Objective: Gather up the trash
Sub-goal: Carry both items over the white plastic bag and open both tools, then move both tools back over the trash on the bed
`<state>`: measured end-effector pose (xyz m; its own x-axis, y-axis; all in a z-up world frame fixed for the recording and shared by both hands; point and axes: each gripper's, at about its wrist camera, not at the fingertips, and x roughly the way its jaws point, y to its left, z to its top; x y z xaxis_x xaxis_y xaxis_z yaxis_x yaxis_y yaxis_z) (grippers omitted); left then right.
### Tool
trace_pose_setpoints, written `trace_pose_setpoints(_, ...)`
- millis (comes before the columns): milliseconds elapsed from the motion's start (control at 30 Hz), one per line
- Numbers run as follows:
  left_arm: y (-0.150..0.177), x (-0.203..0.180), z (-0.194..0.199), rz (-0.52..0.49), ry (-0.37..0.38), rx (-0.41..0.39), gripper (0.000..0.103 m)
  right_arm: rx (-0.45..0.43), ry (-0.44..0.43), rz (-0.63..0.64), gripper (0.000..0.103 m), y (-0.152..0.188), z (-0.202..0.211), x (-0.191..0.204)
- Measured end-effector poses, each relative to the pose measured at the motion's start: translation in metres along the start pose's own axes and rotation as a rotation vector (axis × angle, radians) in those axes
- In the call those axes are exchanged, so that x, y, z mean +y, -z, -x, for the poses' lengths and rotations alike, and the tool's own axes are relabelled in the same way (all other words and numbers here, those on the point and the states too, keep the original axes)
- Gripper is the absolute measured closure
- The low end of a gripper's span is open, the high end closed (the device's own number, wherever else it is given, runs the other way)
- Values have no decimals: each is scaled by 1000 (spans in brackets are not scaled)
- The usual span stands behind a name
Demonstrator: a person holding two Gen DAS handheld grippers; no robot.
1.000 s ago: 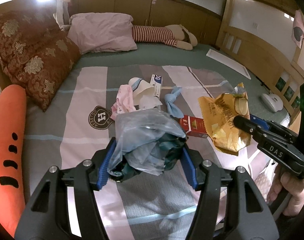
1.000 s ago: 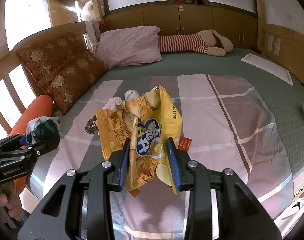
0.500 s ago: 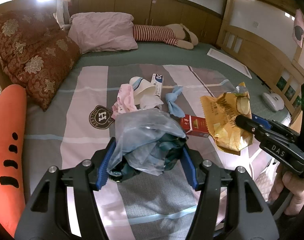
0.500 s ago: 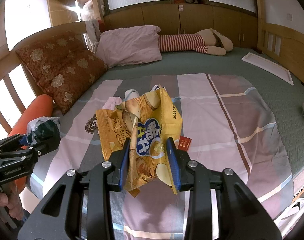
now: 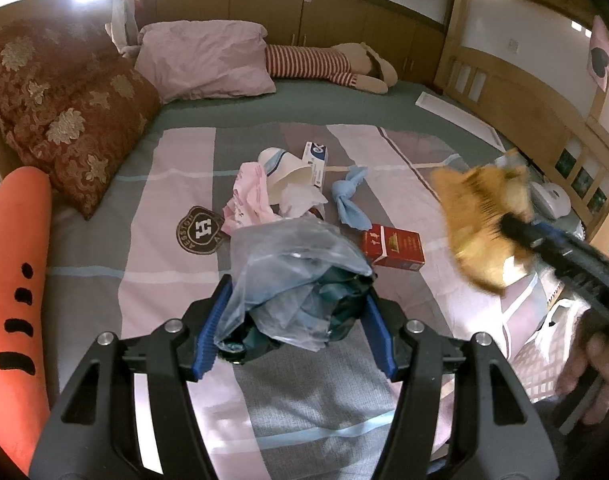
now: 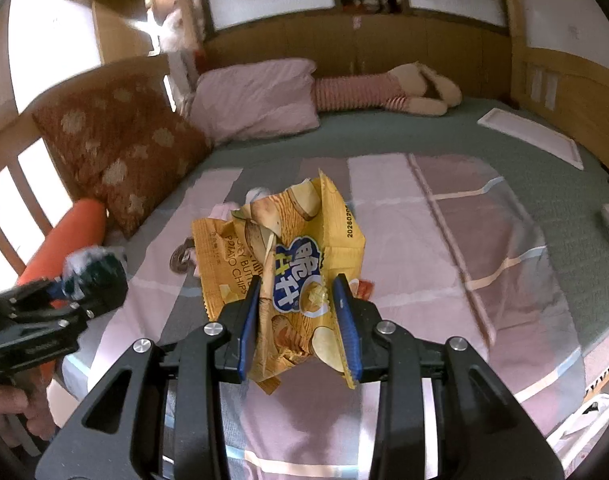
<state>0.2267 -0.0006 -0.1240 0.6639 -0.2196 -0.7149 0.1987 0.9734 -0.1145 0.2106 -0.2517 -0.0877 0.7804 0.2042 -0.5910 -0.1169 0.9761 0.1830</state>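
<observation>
A: Yellow foil, crumpled: that is the chip bag (image 6: 280, 276), clamped between the blue pads of the right tongs (image 6: 300, 320) and lifted clear of the bed (image 6: 484, 240). The jaws stand partly closed, squeezed onto the bag's middle.

B: And the left tongs (image 5: 296, 320)?

A: Closed wider on a wad of clear plastic bag (image 5: 292, 272) with something dark green bundled inside it. It too is held above the quilt, near the front edge of the bed.

B: So which step is this?

A: I'd say carrying: both loads are picked and need a bin or sack. A white bag (image 6: 584, 424) shows at the lower right, off the bed's edge; it may be the place, though I cannot be sure.

B: What's left?

A: A small heap mid-bed: a red carton (image 5: 392, 246), a knotted blue cloth (image 5: 350, 200), a pink wrapper (image 5: 246, 200), a white paper cup (image 5: 280, 168) and a white-and-blue box (image 5: 316, 160).

B: What does the next move call for?

A: Probably a swing to the side with each grip kept firm, since foil and film are slippery and light, then a release over the opening.
</observation>
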Motion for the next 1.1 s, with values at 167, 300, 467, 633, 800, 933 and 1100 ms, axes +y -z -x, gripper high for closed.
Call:
trace_pose_setpoints(167, 3, -13, -3, -25, 43, 8, 42, -140, 20, -144, 67, 27, 95, -62)
trace_pose_setpoints(300, 9, -40, 0, -86, 121, 6, 42, -140, 212, -185, 67, 79, 174, -124)
trace_pose_setpoints(467, 16, -118, 11, -198, 307, 32, 42, -62, 409, -279, 41, 145, 228, -189)
trace_pose_setpoints(633, 33, -262, 29, -356, 590, 145, 42, -203, 450, -456, 29, 152, 290, -230)
trace_pose_setpoints(800, 65, -382, 38, -528, 748, 226, 14, -365, 450, -395, 24, 123, 331, -215)
trace_pose_setpoints(933, 67, -393, 31, -522, 717, 239, 11, -383, 418, -340, 21, 113, 328, -199)
trace_pose_setpoints(1100, 27, -315, 27, -419, 591, 147, 10, -314, 337, -304, 21, 101, 281, -187)
